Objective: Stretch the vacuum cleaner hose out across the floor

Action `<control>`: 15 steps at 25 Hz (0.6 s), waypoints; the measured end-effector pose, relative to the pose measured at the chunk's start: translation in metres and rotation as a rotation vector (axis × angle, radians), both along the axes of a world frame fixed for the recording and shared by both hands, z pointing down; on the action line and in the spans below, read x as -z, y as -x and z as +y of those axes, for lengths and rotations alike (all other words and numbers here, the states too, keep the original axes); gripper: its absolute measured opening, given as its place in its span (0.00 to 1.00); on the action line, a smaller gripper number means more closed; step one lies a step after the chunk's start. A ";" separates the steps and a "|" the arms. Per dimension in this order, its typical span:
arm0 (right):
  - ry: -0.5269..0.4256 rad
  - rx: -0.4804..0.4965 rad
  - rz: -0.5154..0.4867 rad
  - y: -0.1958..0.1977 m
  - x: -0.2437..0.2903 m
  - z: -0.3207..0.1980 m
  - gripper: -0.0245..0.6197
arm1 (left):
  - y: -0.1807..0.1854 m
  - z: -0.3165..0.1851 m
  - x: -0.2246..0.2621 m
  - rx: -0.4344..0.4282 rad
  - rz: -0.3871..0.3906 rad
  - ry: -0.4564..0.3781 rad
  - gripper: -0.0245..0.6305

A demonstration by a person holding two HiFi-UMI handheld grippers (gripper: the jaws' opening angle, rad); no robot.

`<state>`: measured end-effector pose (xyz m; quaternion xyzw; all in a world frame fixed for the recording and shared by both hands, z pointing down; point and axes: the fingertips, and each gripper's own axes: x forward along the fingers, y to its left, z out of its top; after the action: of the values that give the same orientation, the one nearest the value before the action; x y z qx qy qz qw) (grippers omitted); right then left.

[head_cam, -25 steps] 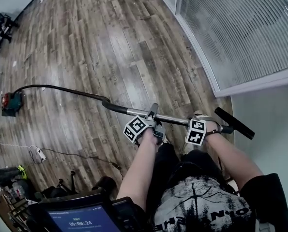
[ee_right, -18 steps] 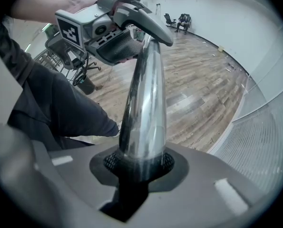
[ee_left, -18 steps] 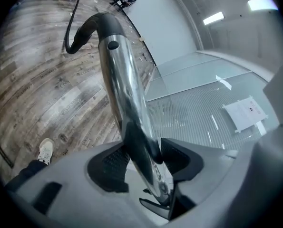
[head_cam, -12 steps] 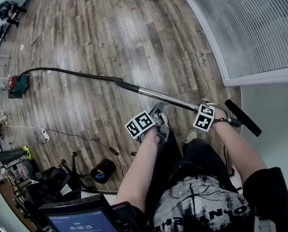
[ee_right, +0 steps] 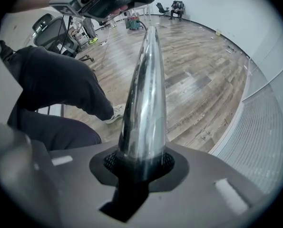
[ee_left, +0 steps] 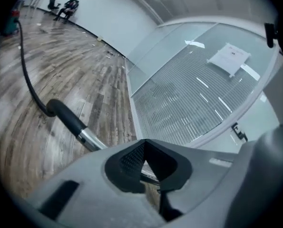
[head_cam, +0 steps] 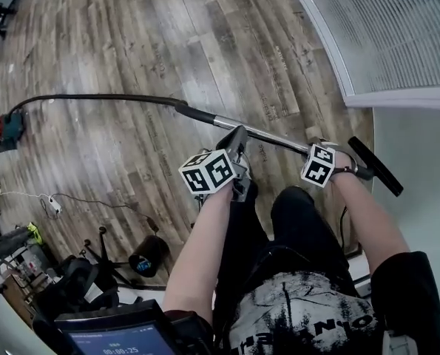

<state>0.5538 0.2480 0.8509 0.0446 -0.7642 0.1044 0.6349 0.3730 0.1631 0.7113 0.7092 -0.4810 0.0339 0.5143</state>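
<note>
Lowered, left claw (ee_left: 144, 156) just clenched empty; right claw (ee_right: 140, 163), pointing downward, grasps wand (ee_right: 143, 94).

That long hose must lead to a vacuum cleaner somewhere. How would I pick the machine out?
Start on the wooden floor and follow the black hose leftward from the shiny metal tube. At its far end, near the head view's left edge, sits the vacuum cleaner: a small red body, the only thing the hose runs into.

vacuum cleaner body (head_cam: 5, 129) too small for detail; metal tube (head_cam: 279, 139) partly masked by the left gripper (head_cam: 237, 134); screen (head_cam: 120, 339) cut off at the lower edge.
</note>
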 end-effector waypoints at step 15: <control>-0.028 -0.064 -0.035 -0.089 -0.258 -0.022 0.18 | -0.027 -0.036 -0.153 -0.132 -0.148 -0.178 0.04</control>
<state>0.6429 0.2261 1.1089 0.0759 -0.7748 0.1148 0.6171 0.4003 0.1273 0.8643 0.7776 -0.4711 0.0771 0.4092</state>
